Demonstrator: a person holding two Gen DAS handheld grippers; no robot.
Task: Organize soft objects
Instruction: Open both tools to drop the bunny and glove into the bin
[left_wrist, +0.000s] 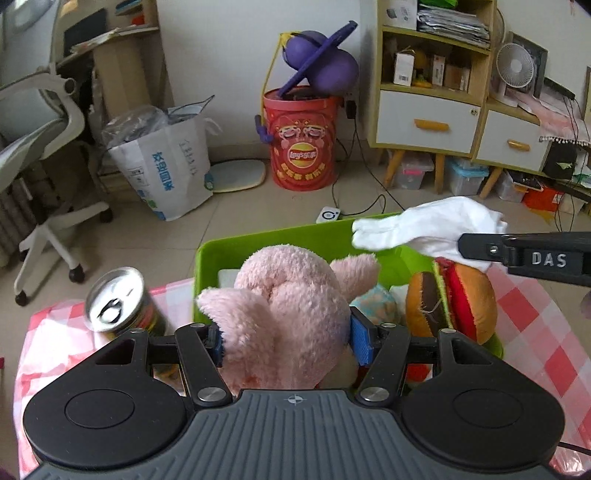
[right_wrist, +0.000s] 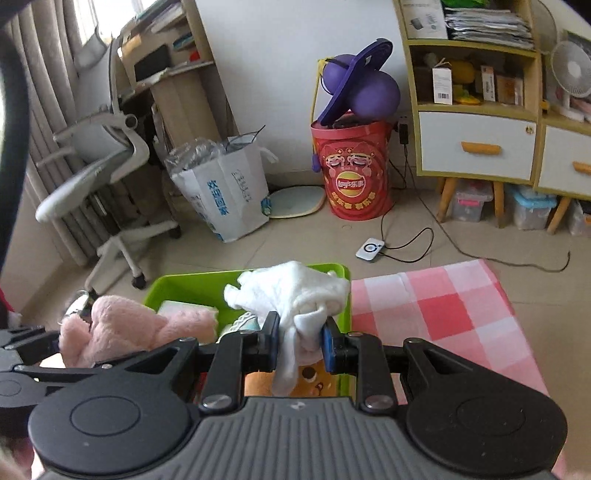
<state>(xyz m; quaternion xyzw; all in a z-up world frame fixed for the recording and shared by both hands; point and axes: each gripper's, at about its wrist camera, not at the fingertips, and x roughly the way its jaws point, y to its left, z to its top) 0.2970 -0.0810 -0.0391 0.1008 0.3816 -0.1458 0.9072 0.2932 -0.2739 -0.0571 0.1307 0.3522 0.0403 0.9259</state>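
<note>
Plush (left_wrist: 291, 306) pink, fuzzy, clamped in left tool (left_wrist: 286, 341); right tool (right_wrist: 299, 345) pinches crumpled white glove (right_wrist: 291, 295) over green bin (left_wrist: 258, 240).

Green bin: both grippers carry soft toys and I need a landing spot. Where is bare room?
The green bin has a bare patch along its far wall. Nearer, the plush burger and other soft things crowd it. Right of the bin, the checkered cloth lies bare. Left, a can stands close.

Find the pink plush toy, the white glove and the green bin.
pink plush toy (left_wrist: 288, 302), left wrist view, its fluffy middle.
white glove (right_wrist: 291, 288), right wrist view, its bunched upper part.
green bin (left_wrist: 295, 240), left wrist view, its far inner wall.
</note>
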